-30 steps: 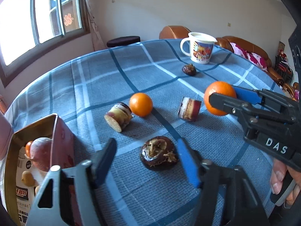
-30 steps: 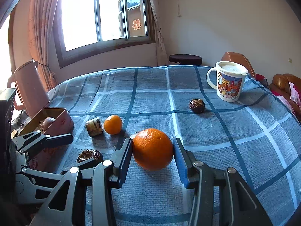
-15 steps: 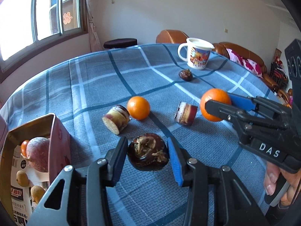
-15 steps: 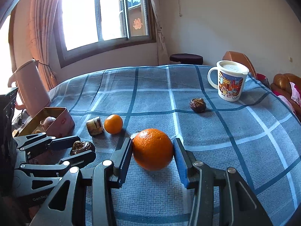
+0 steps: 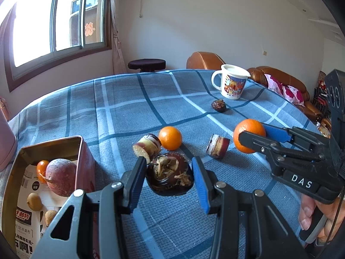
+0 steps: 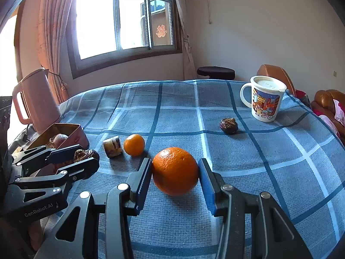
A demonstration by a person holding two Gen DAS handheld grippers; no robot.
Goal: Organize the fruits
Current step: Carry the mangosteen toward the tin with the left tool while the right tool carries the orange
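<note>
Fruits: two gripped, rest loose on blue checked table.
Left gripper: clamped on dark open-topped fruit, apparently just off the cloth, near centre.
Right gripper: clamped on big orange, right of centre.
Tin box: near left, holds fruit already.
Step advice: lift the dark fruit above the tin's rim, swing left, release low.
Room: small orange and cut pieces just beyond; far table bare except mug.

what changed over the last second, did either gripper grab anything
The left gripper closed its jaws on the dark, shrivelled brown fruit and lifted it slightly off the blue checked tablecloth. The right gripper stayed shut on the large orange, unmoved. The small orange, cut pieces and white cartoon mug stayed put.
</note>
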